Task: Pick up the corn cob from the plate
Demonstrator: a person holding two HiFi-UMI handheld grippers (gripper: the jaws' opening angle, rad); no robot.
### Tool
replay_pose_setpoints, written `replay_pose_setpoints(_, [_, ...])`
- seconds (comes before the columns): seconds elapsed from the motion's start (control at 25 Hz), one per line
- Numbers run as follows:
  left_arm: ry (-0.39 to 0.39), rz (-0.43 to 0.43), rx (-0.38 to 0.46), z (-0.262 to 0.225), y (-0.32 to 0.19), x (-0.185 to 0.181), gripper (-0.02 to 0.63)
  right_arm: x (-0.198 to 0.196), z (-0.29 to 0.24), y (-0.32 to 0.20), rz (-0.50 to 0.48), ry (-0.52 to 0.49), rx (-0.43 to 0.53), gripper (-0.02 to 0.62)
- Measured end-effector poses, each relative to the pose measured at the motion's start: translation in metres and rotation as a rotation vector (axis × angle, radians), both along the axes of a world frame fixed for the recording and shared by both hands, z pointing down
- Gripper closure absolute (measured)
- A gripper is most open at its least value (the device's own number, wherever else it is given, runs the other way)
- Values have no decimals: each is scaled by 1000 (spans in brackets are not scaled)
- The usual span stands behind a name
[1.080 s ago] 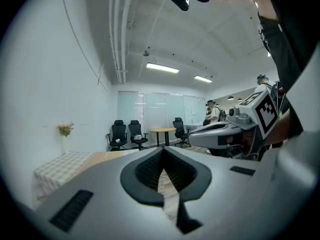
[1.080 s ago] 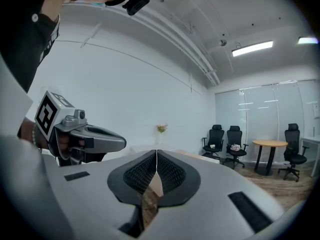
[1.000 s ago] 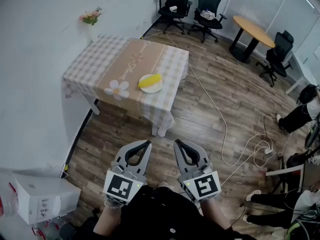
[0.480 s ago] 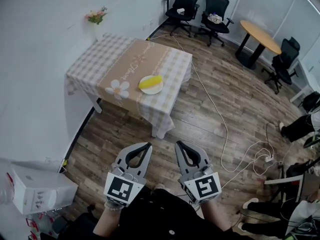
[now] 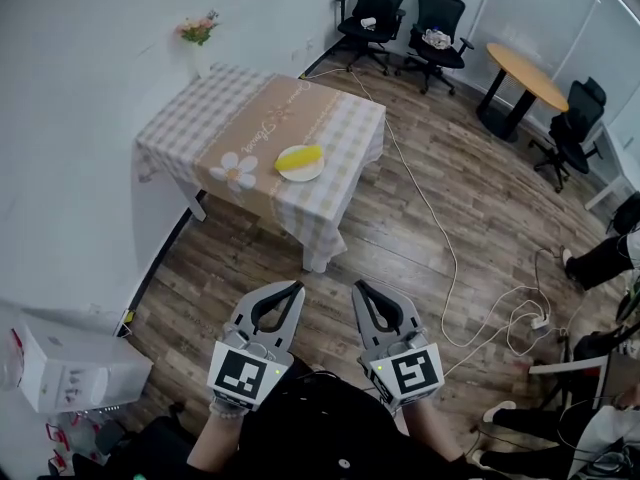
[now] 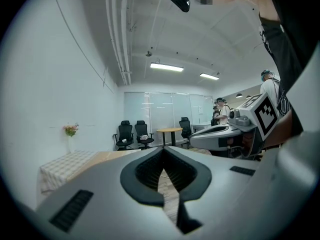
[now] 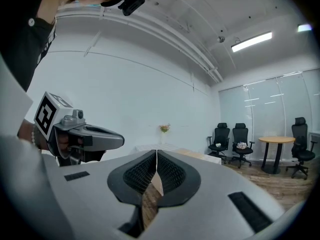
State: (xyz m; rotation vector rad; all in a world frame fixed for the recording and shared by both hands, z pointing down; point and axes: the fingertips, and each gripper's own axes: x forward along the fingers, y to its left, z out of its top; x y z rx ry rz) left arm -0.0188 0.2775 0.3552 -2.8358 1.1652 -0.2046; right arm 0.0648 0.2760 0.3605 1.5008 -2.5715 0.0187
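L hand-held gripper (image 5: 294,290) & R hand-held gripper (image 5: 362,289) side by side, low at the person's front, both pointing about level toward the desk w/ beige-and-grey checked cloth (image 5: 200,128). Both jaw pairs closed tip to tip, nothing between them.

Yellow corn cob (image 5: 300,156) lies on the small round white plate (image 5: 300,173) on the near half of the desk top, by its R edge. It is well apart from both tools: roughly straight ahead of the L one, ahead & a bit left of the R one, w/ brown wood plank floor (image 5: 400,238) between. No contact w/ either.

Pink flowers in a vase (image 5: 199,30) at the desk's far L corner, beyond the corn.
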Motion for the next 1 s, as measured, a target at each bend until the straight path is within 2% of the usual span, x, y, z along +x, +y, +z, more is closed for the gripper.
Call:
replay_pose_setpoints(0.08, [-11, 8, 22, 2, 3, 3, 594, 3, 2, 2, -6, -5, 12, 553])
replay_pose_setpoints(0.24, [4, -23, -26, 3, 6, 2, 593, 1, 8, 2, -18, -1, -3, 552])
replay_pose_setpoints(0.48, [-10, 0, 14, 10, -4, 4, 593, 2, 13, -5, 2, 10, -26, 554])
replay_pose_setpoints(0.56, [-9, 14, 14, 11, -11, 7, 594, 5, 15, -11, 10, 2, -17, 552])
replay_pose_setpoints(0.72, [36, 6, -72, 10, -31, 17, 594, 16, 16, -26, 43, -4, -3, 552])
replay_pose_setpoints(1.0, [43, 73, -61, 5, -83, 37, 594, 32, 12, -72, 96, 1, -10, 552])
